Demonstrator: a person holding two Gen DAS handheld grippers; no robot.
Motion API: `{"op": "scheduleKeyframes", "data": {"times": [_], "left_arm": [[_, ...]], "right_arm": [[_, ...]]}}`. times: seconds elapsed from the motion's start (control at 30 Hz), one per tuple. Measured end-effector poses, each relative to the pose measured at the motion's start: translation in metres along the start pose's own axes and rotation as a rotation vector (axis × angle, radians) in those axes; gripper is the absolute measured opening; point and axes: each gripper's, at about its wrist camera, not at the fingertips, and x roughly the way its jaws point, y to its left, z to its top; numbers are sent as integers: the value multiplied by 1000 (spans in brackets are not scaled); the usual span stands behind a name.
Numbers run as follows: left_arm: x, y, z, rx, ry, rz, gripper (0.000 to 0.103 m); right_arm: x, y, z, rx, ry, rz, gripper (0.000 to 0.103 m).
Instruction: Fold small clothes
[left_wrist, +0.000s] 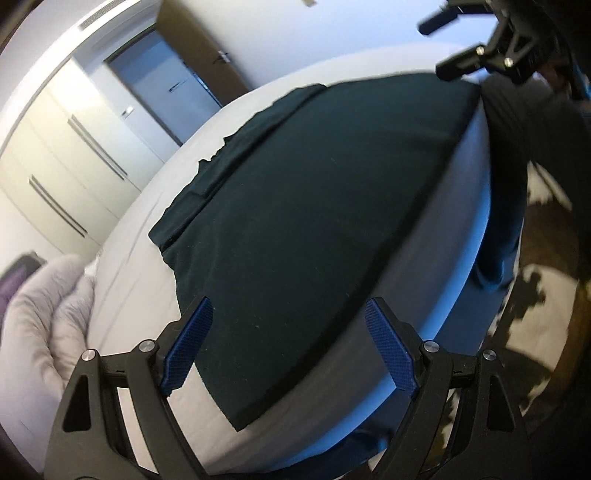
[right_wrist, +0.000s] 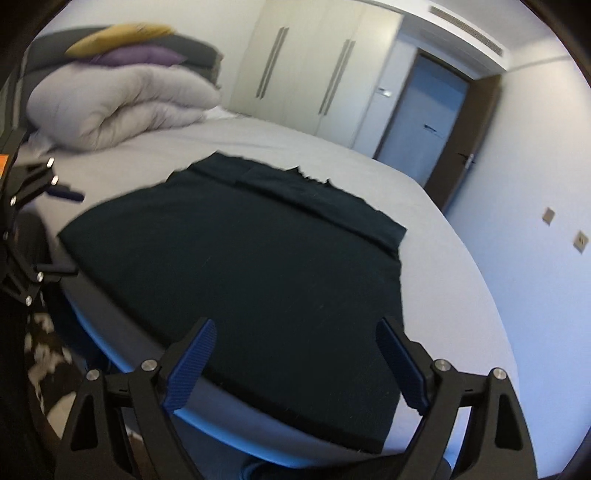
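A dark garment (left_wrist: 314, 206) lies spread flat on the bed (left_wrist: 155, 192), its near edge running along the bed's side. The far part is doubled over into a band with a ragged edge (right_wrist: 295, 173).

The left tongs (left_wrist: 291, 350) are spread wide and released — nothing sits between the blue pads (left_wrist: 190, 350). They hover just above the near corner of the garment without touching it; the cloth stretches ahead of them and off to their right.

The right tongs (right_wrist: 299, 365) are likewise wide apart and empty, poised over the garment's near edge, with the cloth spreading ahead of them and to their left. In the left wrist view they show at the far right end of the garment; in the right wrist view the left tongs show at the far left end.

Beyond the garment, to the left of the right tongs, a rolled duvet (right_wrist: 122, 103) sits on the bed with cushions (right_wrist: 136, 48) on top — wardrobe doors (right_wrist: 306, 62) stand behind. A patterned rug (left_wrist: 539, 295) lies on the floor to the right of the left tongs
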Motion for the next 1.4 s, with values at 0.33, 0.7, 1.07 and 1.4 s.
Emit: {"op": "scheduleKeyframes", "data": {"times": [0.33,0.7,1.07,1.4], "left_arm": [[29,-35,-29,288,107,192,85],[14,-45,-48,402,33,246,47],[12,-4,-34,288,8,273,22],[8,3,-31,192,23,204,5]], "right_arm": [[4,25,-10,-96,19,10,89],[4,35,-16,-165,40,-12,87],[13,51,-48,-434,132,-107,74],[36,52,-82,-669,231,-239,54]]}}
